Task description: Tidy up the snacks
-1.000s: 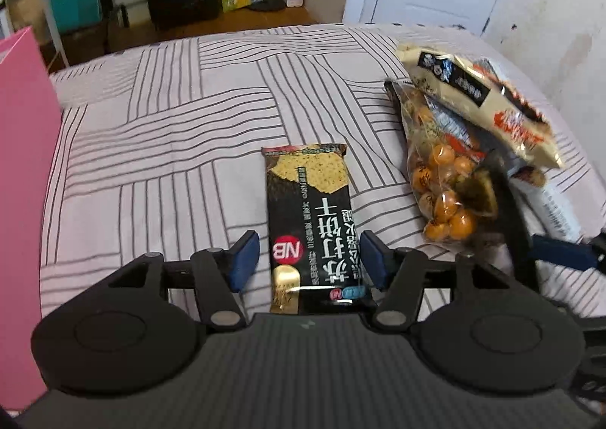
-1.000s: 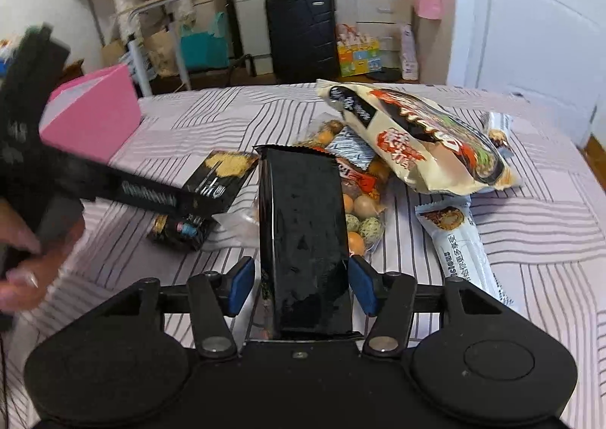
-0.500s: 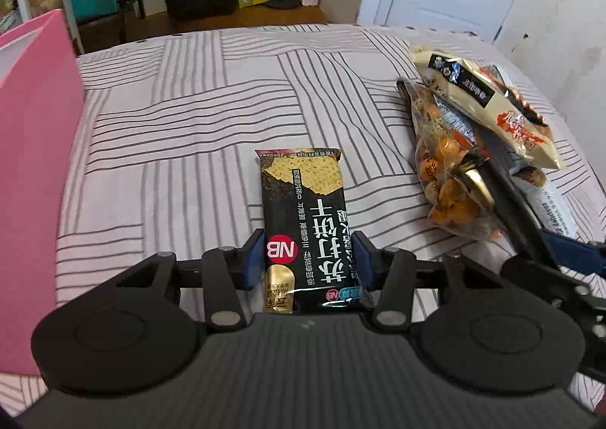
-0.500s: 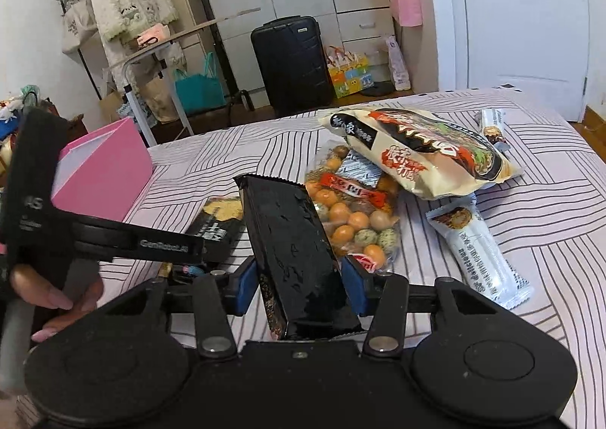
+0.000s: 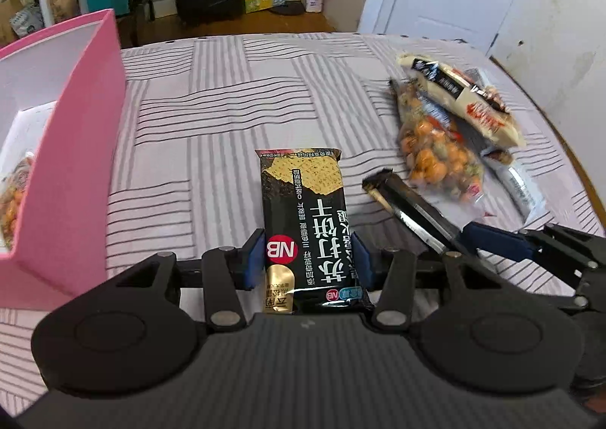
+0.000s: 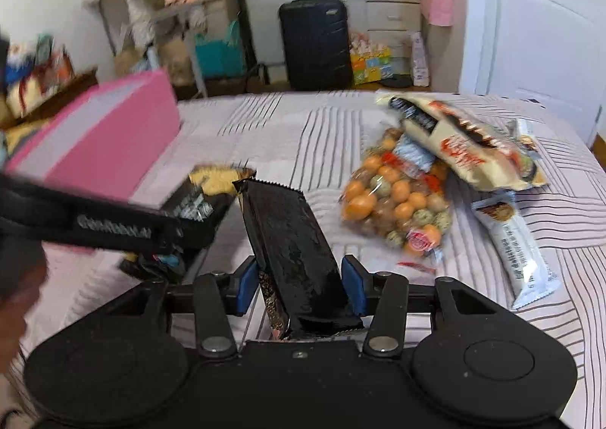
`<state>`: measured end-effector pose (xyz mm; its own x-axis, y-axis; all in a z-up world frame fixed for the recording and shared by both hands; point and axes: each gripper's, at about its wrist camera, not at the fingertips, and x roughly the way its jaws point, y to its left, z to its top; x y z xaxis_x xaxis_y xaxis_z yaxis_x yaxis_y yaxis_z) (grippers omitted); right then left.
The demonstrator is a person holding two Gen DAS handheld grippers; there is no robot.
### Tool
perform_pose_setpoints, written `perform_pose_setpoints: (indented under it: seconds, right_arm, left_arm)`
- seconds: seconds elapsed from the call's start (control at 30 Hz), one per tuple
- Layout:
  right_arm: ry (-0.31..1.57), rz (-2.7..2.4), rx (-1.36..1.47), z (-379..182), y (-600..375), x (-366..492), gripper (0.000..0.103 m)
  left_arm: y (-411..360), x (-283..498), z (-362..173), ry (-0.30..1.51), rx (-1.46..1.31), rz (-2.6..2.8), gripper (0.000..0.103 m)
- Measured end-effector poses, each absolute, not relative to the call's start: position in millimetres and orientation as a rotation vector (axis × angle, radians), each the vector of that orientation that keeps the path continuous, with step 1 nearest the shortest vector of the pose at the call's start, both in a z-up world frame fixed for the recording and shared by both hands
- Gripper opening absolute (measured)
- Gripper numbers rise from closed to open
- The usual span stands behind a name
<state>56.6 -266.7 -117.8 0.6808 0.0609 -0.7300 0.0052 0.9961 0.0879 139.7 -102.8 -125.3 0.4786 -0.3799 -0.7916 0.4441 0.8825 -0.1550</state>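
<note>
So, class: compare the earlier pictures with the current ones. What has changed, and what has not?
The left gripper closed on the cracker pack and both grippers carried their packs toward the pink box. The right gripper stays shut on its black pack. The other snacks lie unmoved on the bed.

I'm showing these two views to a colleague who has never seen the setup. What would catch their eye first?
Probably the two black cracker packets, one clamped in each gripper: the left gripper grips one printed side up, the right gripper holds the other glossy side up. Next, the pink box open at the left of the striped bedspread, and the heap at the right, a clear bag of orange coated nuts under a cream snack bag.
</note>
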Motion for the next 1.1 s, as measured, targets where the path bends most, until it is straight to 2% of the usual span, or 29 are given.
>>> perform_pose_setpoints:
  seconds: [0.1, 0.17, 0.23, 0.3, 0.33, 0.37, 0.4, 0.8, 1.1]
  right_arm:
    - [0.869, 0.073, 0.08, -129.6, -261.9, 60.4, 0.059]
    - [0.871, 0.064, 0.102, -134.7, -262.1, 62.0, 0.076]
    - [0.876, 0.072, 0.107, -139.6, -264.2, 65.6, 0.077]
    - [0.889, 0.071, 0.079, -143.9, -262.0, 70.1, 0.076]
    - [0.9, 0.068, 0.046, -146.2, -259.0, 72.1, 0.072]
    - [0.898, 0.062, 0.015, -147.1, -255.8, 72.8, 0.057]
    - [0.898, 0.073, -0.003, -145.4, -252.8, 72.3, 0.055]
    - [0.949, 0.027, 0.084, -107.3, -242.9, 52.7, 0.054]
    - [0.91, 0.077, 0.085, -66.3, -221.9, 33.5, 0.054]
  left_arm:
    - [-96.7, 137.3, -129.7, 0.951, 0.083, -0.489, 0.046]
    - [-92.9, 137.4, -132.3, 0.958, 0.082, -0.479, 0.046]
    - [-90.8, 137.4, -133.0, 0.958, 0.081, -0.474, 0.046]
    - [-89.6, 137.9, -132.8, 0.963, 0.08, -0.475, 0.046]
    - [-89.1, 137.7, -132.3, 0.965, 0.08, -0.477, 0.046]
    - [-89.2, 137.2, -131.7, 0.966, 0.082, -0.478, 0.046]
    - [-88.8, 136.3, -131.2, 0.968, 0.084, -0.478, 0.046]
    - [-72.6, 113.4, -119.4, 1.015, 0.062, -0.482, 0.046]
    - [-37.0, 93.5, -93.5, 1.041, -0.029, -0.487, 0.046]
